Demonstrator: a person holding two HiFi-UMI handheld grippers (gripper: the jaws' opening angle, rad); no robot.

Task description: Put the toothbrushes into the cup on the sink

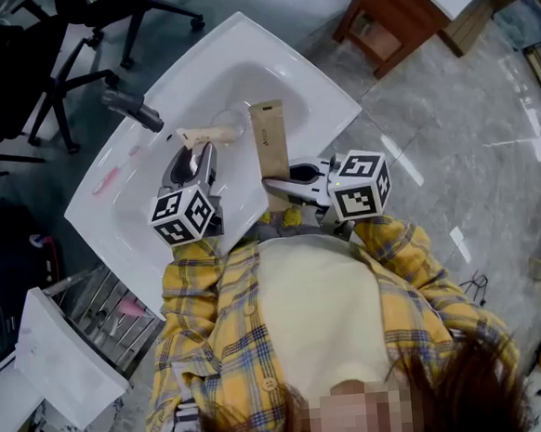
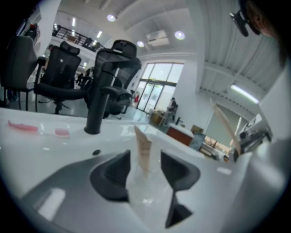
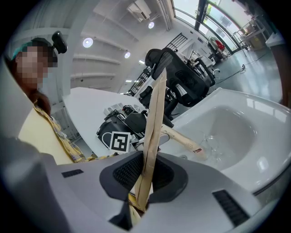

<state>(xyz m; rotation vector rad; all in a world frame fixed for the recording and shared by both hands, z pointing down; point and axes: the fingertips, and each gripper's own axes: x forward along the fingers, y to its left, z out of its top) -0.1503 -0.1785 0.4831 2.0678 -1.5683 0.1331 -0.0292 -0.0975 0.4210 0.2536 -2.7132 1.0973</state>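
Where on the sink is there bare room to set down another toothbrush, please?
Bare: the sink rim on the right, the deck from the faucet to the far corner, and the strip between the pink toothbrush and the left gripper. Crowded: the near side, with the cup, the wrapped toothbrush in it and the right gripper holding another.

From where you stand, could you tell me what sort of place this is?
Probably an open office or lab hall, not a bathroom: the white sink with its black faucet stands beside black office chairs on a polished floor.
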